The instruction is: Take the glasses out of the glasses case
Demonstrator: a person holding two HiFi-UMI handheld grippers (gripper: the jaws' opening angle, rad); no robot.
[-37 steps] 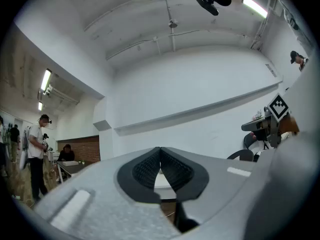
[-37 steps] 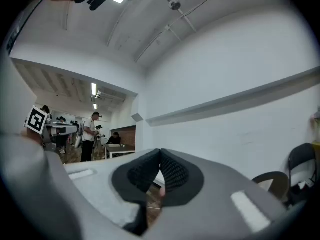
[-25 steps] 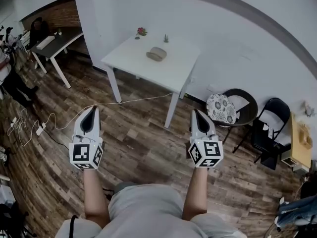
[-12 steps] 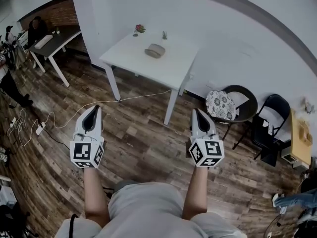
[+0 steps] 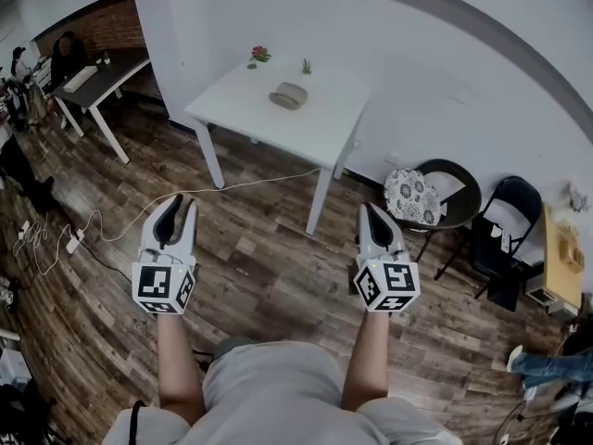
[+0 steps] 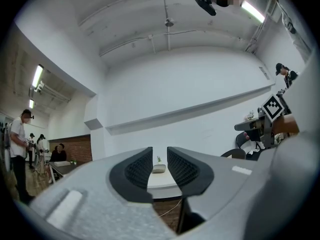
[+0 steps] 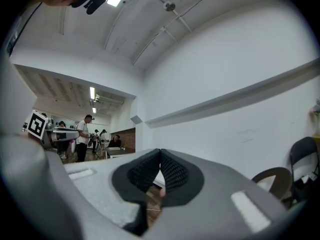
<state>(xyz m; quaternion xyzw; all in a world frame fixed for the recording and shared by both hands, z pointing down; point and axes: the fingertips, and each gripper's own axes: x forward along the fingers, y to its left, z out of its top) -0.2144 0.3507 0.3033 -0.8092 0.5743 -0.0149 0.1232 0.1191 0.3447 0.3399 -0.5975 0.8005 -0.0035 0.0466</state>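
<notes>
A white surface (image 5: pixel 315 123) stands against the wall, on a wooden floor (image 5: pixel 278 267). The glasses case (image 5: pixel 288 95), closed, lies near the middle of the surface's far half. A red-flowered plant (image 5: pixel 260 56) and a small green plant (image 5: pixel 306 66) stand behind the case, apart from it. A pale cable (image 5: pixel 243 189) runs across the floor between the surface's legs and the claws. To the right of the surface stand a round chair with a patterned cushion (image 5: pixel 413 202) and a black folding chair (image 5: pixel 507 219). A dark desk (image 5: pixel 100 80) stands at far left.

The left claw (image 5: pixel 181 209) is held above the floor, jaws slightly parted and empty. In the left gripper view the case (image 6: pixel 159 168) appears through the gap, well apart from the claw (image 6: pixel 160 159). The right claw (image 5: pixel 368 213) has its jaws pressed together with nothing between them, as the right gripper view (image 7: pixel 160 156) confirms. Both claws point toward the surface, well short of it.
</notes>
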